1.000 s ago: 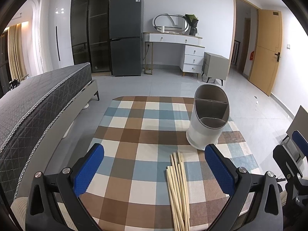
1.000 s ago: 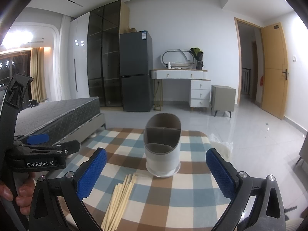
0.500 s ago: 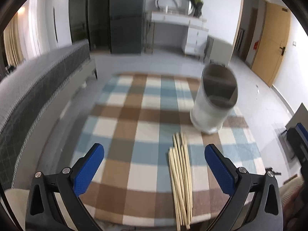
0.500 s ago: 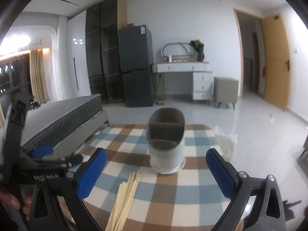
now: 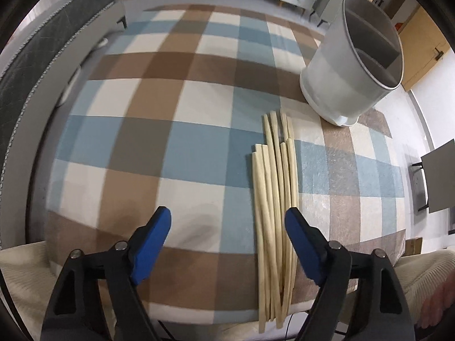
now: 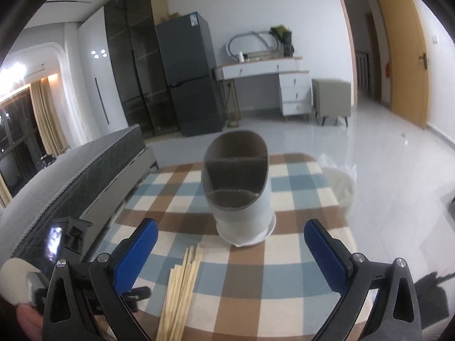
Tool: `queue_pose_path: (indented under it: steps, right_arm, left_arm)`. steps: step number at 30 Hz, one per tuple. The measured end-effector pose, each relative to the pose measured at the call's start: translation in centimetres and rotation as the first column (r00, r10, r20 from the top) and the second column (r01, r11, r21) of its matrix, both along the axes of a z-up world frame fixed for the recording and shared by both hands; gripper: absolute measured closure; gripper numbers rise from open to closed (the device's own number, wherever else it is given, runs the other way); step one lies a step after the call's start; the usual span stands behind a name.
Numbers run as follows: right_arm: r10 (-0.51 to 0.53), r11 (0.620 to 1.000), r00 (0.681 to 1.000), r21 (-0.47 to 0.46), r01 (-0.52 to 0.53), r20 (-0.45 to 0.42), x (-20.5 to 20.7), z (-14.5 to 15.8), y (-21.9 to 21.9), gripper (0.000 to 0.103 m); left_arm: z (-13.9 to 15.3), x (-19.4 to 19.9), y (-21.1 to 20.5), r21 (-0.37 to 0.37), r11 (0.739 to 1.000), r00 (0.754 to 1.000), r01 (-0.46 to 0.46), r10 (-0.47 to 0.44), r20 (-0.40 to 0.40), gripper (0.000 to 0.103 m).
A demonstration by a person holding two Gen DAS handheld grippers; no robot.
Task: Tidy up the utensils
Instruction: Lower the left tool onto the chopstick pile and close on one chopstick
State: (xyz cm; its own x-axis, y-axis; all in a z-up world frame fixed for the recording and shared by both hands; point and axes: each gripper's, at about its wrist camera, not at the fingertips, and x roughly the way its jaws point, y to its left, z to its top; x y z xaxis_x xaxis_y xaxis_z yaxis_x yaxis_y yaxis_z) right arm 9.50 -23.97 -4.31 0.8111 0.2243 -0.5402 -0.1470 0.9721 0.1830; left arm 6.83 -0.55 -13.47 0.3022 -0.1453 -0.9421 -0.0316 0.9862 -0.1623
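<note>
A bundle of pale wooden chopsticks lies on the checked tablecloth, its near ends past the table's front edge. My left gripper points steeply down over the cloth with its jaws closing; the chopsticks pass just inside its right blue pad, and the pads press on nothing. A white utensil holder with grey divided compartments stands beyond the chopsticks, to the right. In the right wrist view the holder stands ahead of my right gripper, which is open and empty, with the chopsticks at lower left.
A grey bed runs along the table's left side. A fridge, a white dresser and a wooden door line the far walls. A chair stands right of the table. The left gripper's body shows at lower left.
My left gripper has dropped and tipped down toward the chopsticks, and its jaws have narrowed. My right gripper has moved closer to the holder and stayed open.
</note>
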Motion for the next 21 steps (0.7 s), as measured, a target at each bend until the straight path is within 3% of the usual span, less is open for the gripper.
queue_pose_path:
  steps: [8, 15, 21]
  right_arm:
    - [0.004, 0.999, 0.996, 0.043, -0.001, -0.086, 1.6, -1.5, -0.6, 0.0]
    - [0.016, 0.997, 0.991, 0.075, -0.006, -0.134, 2.1, -2.1, -0.8, 0.0]
    - [0.03, 0.998, 0.988, 0.059, -0.021, -0.153, 2.4, -2.4, -0.1, 0.0]
  left_arm:
    - [-2.0, 2.4, -1.5, -0.049, 0.999, 0.998, 0.025, -0.028, -0.06, 0.059]
    - [-2.4, 3.2, -1.6, -0.062, 0.998, 0.997, 0.008, -0.013, -0.074, 0.097]
    - [-1.6, 2.9, -1.7, -0.09, 0.996, 0.999, -0.007, 0.003, -0.048, 0.101]
